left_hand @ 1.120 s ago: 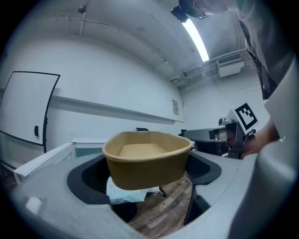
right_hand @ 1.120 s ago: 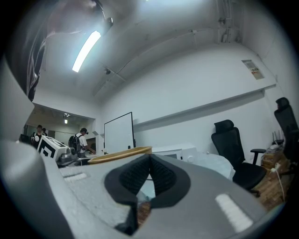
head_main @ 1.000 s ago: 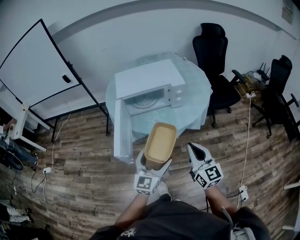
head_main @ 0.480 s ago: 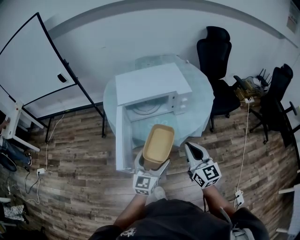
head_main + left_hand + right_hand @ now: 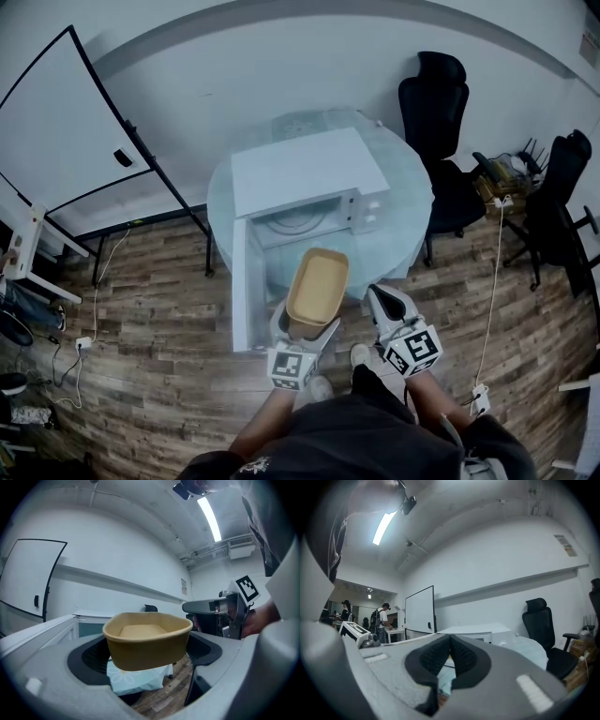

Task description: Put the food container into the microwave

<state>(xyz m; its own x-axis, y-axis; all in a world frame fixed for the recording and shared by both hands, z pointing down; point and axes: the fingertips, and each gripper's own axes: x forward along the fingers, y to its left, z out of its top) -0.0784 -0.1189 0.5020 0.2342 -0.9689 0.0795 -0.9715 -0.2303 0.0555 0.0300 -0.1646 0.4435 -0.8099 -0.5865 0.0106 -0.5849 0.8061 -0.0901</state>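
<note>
While clamped at its near end between the spread jaws of the left gripper (image 5: 305,326), rides level in the air: tan food container (image 5: 319,281), open-topped and empty. Sits just before the microwave (image 5: 300,173), seemingly over the near edge of the round table (image 5: 408,220). Door (image 5: 246,291) swung wide to the left. Right gripper (image 5: 377,298) just beside the container, jaws pressed together, holding nothing.
</note>
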